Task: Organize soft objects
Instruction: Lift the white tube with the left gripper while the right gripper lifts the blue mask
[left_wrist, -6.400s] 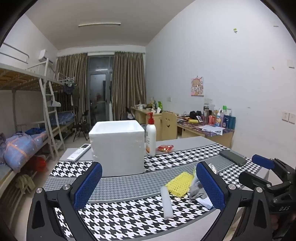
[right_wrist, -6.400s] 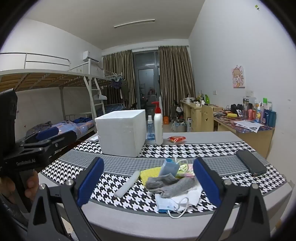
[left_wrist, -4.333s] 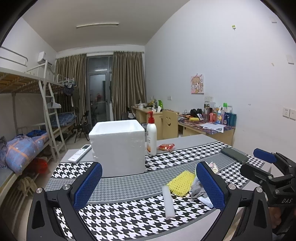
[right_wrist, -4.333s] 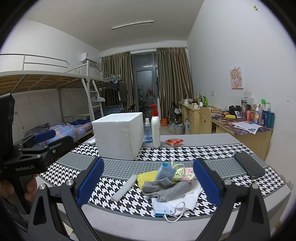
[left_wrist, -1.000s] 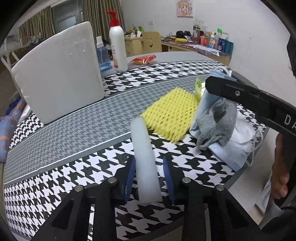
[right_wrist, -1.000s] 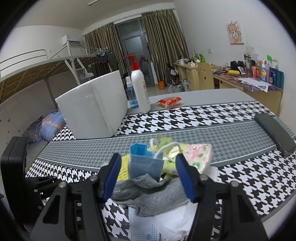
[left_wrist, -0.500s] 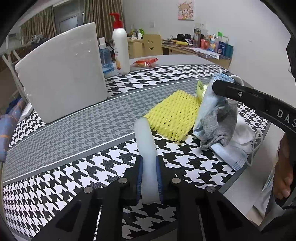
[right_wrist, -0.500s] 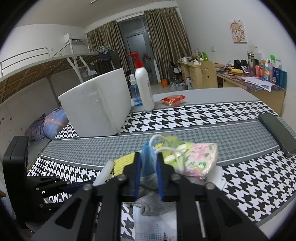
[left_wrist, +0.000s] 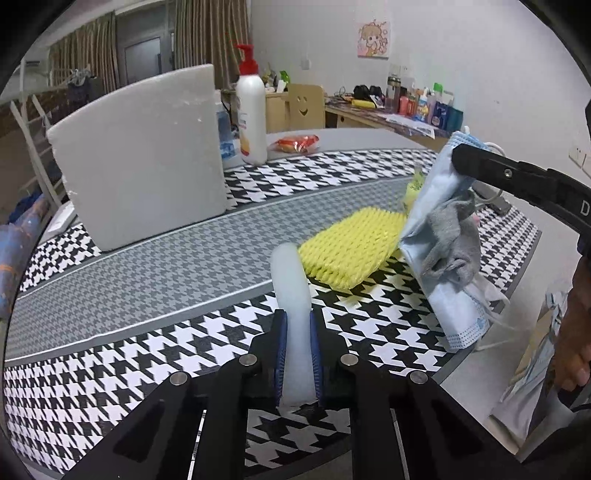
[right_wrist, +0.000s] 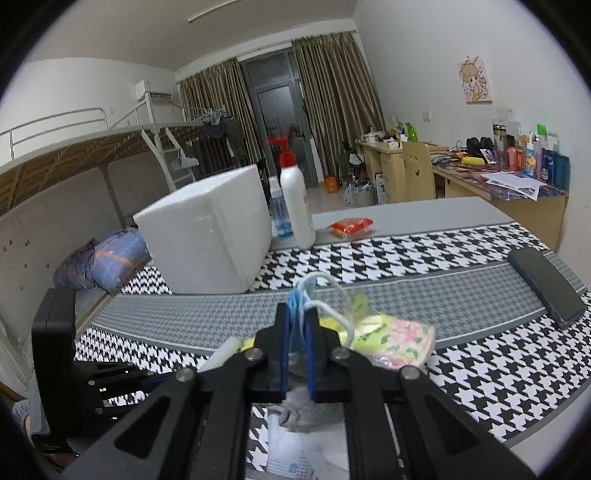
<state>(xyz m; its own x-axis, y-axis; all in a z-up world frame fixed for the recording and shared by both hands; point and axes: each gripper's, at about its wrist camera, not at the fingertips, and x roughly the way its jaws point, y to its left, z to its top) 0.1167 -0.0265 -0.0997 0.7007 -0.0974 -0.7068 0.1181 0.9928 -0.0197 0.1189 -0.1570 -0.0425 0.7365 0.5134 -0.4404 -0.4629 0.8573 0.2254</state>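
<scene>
On the houndstooth-clothed counter (left_wrist: 155, 254), your left claw (left_wrist: 297, 354) has just clamped the white foam tube (left_wrist: 291, 291) and your right claw (right_wrist: 297, 343) has lifted the pale blue face mask (left_wrist: 439, 236), so both are ready for the white foam box (left_wrist: 144, 155).

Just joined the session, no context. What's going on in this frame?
A person is sorting soft items on a checked tablecloth with a pair of tongs in each hand. The left tongs are shut on a white foam tube. The right tongs are shut on a blue face mask, lifted with a gray sock hanging against it. A yellow foam net and a tissue pack lie on the cloth. A white foam box stands behind.
</scene>
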